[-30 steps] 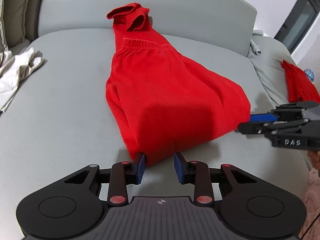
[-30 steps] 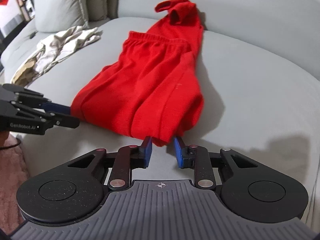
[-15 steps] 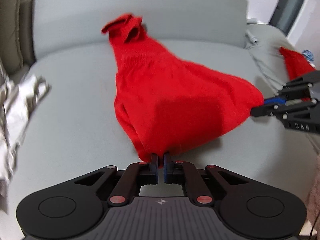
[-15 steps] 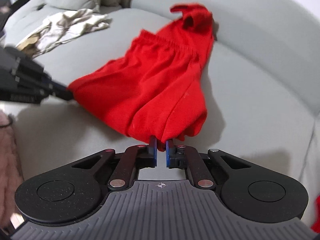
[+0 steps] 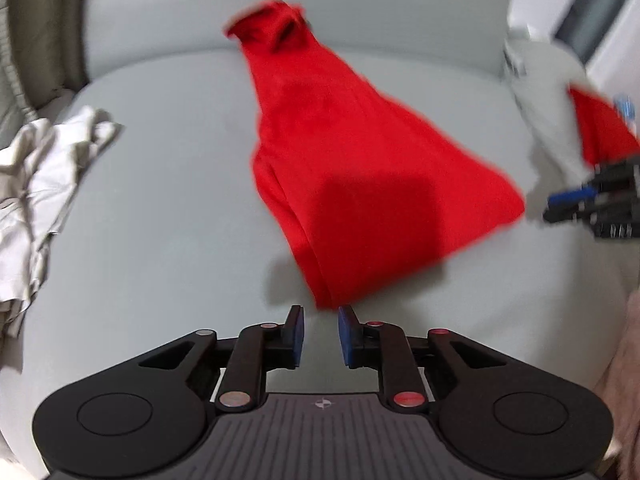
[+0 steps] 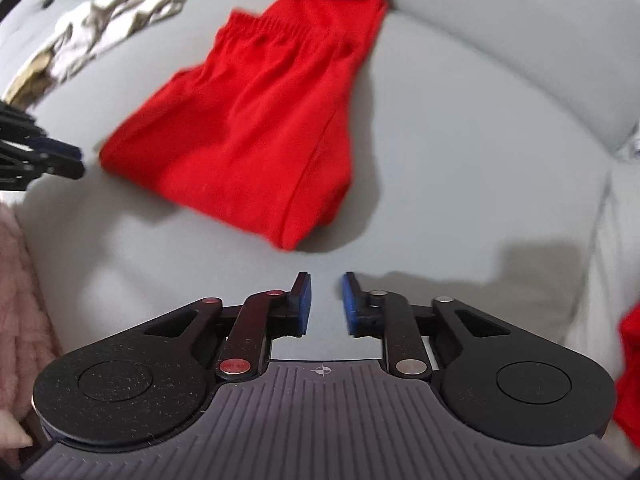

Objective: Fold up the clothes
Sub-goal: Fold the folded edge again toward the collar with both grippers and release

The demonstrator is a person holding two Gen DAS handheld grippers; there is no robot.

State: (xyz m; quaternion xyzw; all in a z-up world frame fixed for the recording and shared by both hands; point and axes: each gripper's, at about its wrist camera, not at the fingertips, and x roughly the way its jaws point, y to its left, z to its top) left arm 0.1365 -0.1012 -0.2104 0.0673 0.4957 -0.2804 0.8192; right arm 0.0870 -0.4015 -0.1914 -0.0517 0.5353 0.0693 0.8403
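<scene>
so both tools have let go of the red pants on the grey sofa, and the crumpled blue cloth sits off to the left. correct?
One thing is off: the crumpled cloth is white or beige, not blue, as the left wrist view shows. The rest stands: the left tool and right tool are opening with nothing between their pads, clear of the red pants on the grey sofa.

A broad grey sofa seat [image 5: 168, 216] fills both views, its cushioned backrest [image 5: 360, 12] curving behind. Off at the left end in the left wrist view, a crumpled pale cloth [image 5: 44, 168] lies heaped on the seat, and a beige striped cushion [image 5: 24, 52] props in the corner beyond it. The right wrist view catches a pink fluffy rug [image 6: 24, 304] down at the lower left, below the seat's edge. Far right in the left wrist view, a dark window frame [image 5: 596, 20] against a white wall, too blurred for detail.
</scene>
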